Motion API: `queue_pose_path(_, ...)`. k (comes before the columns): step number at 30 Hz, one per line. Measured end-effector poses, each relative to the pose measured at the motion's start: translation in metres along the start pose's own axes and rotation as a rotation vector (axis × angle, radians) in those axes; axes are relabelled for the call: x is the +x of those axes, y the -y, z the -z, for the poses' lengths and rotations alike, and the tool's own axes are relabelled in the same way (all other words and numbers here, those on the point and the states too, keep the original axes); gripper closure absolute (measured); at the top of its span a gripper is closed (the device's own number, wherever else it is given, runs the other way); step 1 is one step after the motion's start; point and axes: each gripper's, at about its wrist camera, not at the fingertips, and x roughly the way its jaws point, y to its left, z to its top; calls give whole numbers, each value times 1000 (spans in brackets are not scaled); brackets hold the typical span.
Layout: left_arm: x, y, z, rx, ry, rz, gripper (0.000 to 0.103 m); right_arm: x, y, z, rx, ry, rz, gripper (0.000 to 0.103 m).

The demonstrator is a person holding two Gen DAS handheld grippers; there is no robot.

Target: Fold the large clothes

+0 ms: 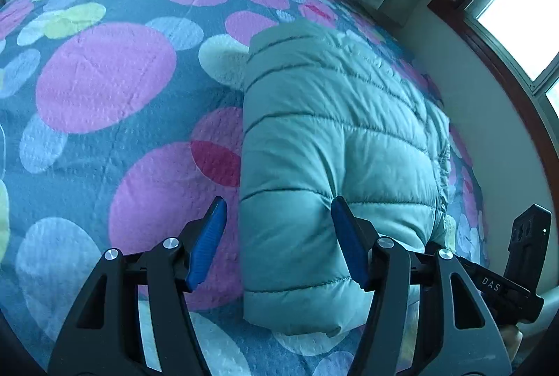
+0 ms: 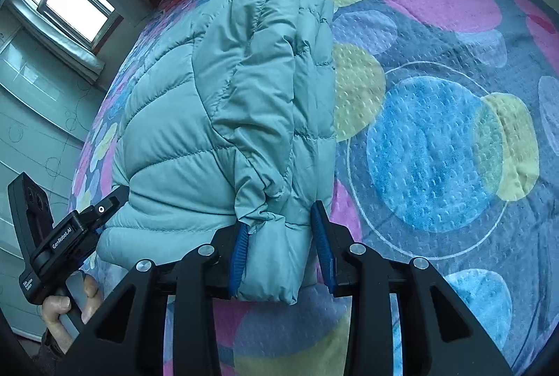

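While low over the bedspread [image 1: 104, 79], left tongs [image 1: 279, 243] wide astride the puffer jacket [image 1: 332, 131], right tongs [image 2: 283, 247] bracketing its near edge.

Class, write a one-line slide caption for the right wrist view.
Right hand-held gripper straddles the near edge of a folded teal puffer jacket on a polka-dot bedspread.
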Motion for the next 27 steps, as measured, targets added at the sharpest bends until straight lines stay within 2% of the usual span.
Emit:
queue_pose_path(4,-16,4,-27,11,73,44,42,-31,-13,-23,-18,91,-1,67)
queue_pose_path(8,2,11,-57,-15,70,104,42,-44,-34,-63,-56,198,-51,67)
queue_pose_path(10,16,16,-66,-15,57,104,42,-37,-43,-81,-77,220,-77,67)
queue_pose_path(13,42,22,-72,9,15,65,42,-14,-48,-95,-102,210,-72,67)
queue_pose_path(15,56,21,-71,8,-11,27,42,8,-43,-99,-100,171,-23,67)
queue_pose_path(19,76,14,-69,-6,-52,4,38,46,-22,-92,-50,89,-16,68)
queue_pose_path(22,85,14,-66,9,-65,-16,38,58,-15,-88,-38,84,-14,70)
queue_pose_path(24,86,12,-65,9,-66,-12,37,61,-13,-87,-28,85,-20,70)
queue_pose_path(27,75,3,-69,-32,-82,34,38,49,-13,-87,-4,102,-29,67)
